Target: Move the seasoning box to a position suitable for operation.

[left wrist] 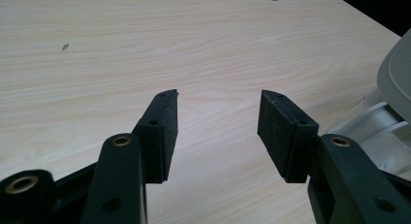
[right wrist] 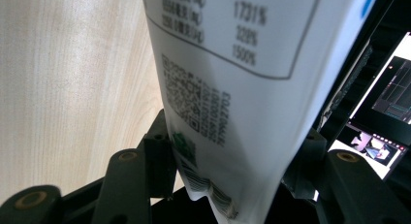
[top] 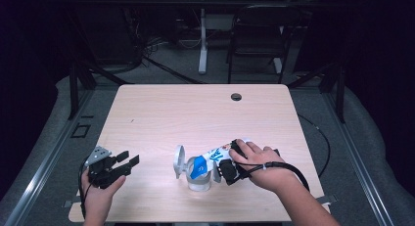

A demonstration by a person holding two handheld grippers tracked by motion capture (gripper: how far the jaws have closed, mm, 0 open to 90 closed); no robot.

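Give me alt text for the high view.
The right tool grips a white pouch, tilting it over a clear lidded jar on a wooden table. The left tool rests open near the table's left edge.

Both grippers are black: the left gripper [top: 128,162] carries a grey three-cornered plate, brass-ringed screw holes dot its jaws, and a black cable loops from the right gripper [top: 219,169].

White carton [right wrist: 232,88] between gripper [right wrist: 232,161] jaws
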